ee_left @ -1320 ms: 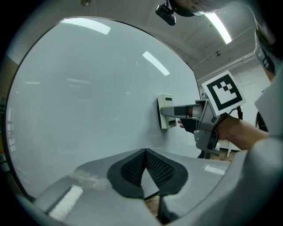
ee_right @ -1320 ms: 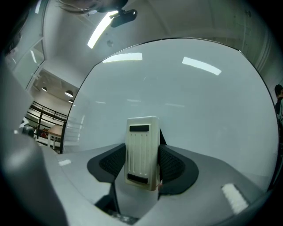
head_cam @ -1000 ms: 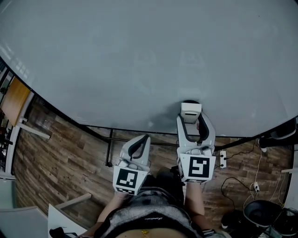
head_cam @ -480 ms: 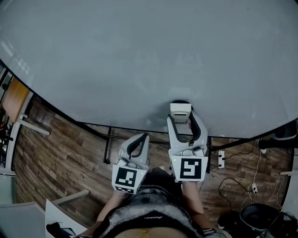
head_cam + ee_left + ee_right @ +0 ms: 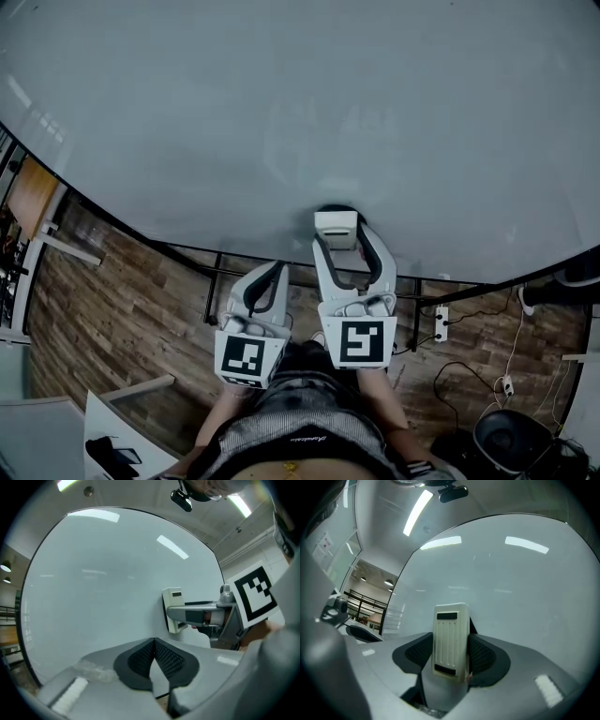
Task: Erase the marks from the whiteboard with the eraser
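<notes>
Eraser: I see the white eraser (image 5: 336,228) low on the board, near its 6 o'clock edge. From the left gripper view its far face looks laid flat against the surface.
Whiteboard: the whiteboard (image 5: 281,112) fills the head view from 9 through 12 to 3 o'clock. It is pale grey with ceiling lights reflected in it.
Right gripper: my right gripper (image 5: 337,236) is clamped on the eraser, one dark pad on each long side and the ribbed back facing its camera.
Left gripper: my left gripper (image 5: 270,274) sits at 7 o'clock of the eraser, off the board, with its jaws pressed together and nothing between them.
Floor: the wooden floor (image 5: 112,300) shows below the board's edge, from 8 to 4 o'clock.
Power strip: a white power strip (image 5: 440,323) lies at 3 o'clock of my right gripper, with cables trailing from it.
</notes>
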